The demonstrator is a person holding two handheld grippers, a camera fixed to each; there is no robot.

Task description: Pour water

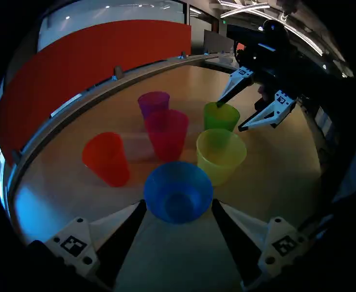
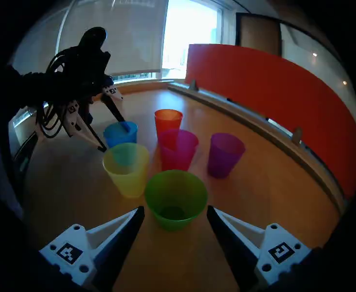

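Observation:
Six plastic cups stand clustered on a wooden table (image 1: 280,165). The blue cup (image 1: 178,192) stands between the fingers of my left gripper (image 1: 178,204), which is open with its tips close beside the cup's walls. Behind it are an orange cup (image 1: 106,158), a magenta cup (image 1: 167,134), a purple cup (image 1: 153,103), a yellow cup (image 1: 221,155) and a green cup (image 1: 221,116). My right gripper (image 2: 174,210) is open around the green cup (image 2: 175,197). Across the cluster, the left gripper (image 2: 114,136) straddles the blue cup (image 2: 120,134). Whether any cup holds water I cannot tell.
A red partition (image 2: 275,87) runs along the table's far edge behind a grey rail (image 1: 80,97). The yellow cup (image 2: 126,168), magenta cup (image 2: 178,148), purple cup (image 2: 224,155) and orange cup (image 2: 168,121) stand close together between the two grippers. Bare tabletop (image 2: 275,194) lies around them.

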